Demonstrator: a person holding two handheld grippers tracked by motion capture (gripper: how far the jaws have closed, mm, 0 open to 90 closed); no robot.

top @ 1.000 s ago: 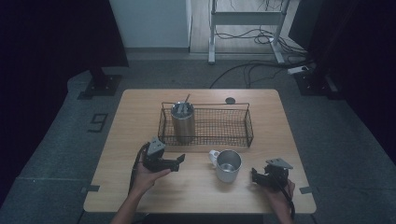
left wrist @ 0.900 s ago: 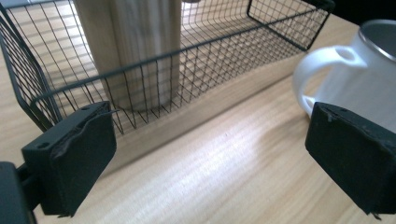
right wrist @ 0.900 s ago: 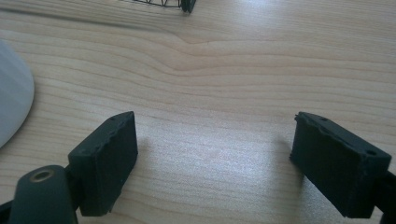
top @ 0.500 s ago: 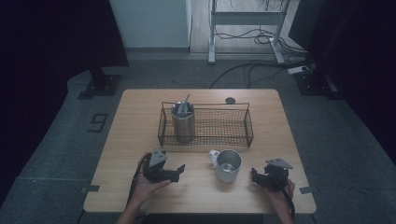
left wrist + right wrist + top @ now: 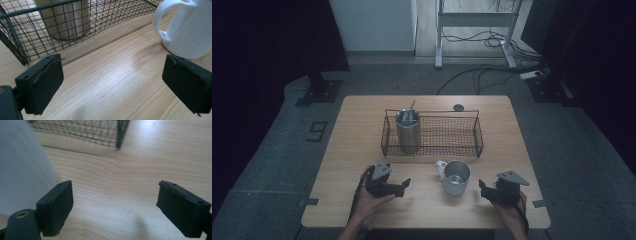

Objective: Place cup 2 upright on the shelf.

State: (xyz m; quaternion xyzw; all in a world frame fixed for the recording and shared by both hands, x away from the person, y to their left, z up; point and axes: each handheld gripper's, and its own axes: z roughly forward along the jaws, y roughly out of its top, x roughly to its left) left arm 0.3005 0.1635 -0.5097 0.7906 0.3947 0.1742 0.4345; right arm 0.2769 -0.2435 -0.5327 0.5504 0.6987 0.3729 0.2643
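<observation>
A white mug [image 5: 456, 176] with a metal inside stands on the wooden table [image 5: 362, 130], handle to the left. My left gripper [image 5: 404, 185] lies left of it, jaws pointing at it. Its jaws have just been closing a little but stand open [image 5: 112, 85] with nothing between them; the mug [image 5: 190, 27] is ahead at the right. My right gripper [image 5: 482, 188] rests to the right of the mug. Its jaws have just been opening and stand wide [image 5: 115, 205] over bare wood, with the blurred mug [image 5: 22, 170] close at the left.
A black wire basket [image 5: 432, 111] sits mid-table behind the mug and holds a steel tumbler [image 5: 408, 131] with utensils at its left end. A small dark disc [image 5: 458, 107] lies behind the basket. In the left gripper view the basket [image 5: 15, 50] and tumbler [image 5: 65, 20] are near.
My left gripper has slid a little toward the near edge of the table. The right gripper, the mug and the basket have stayed where they were.
</observation>
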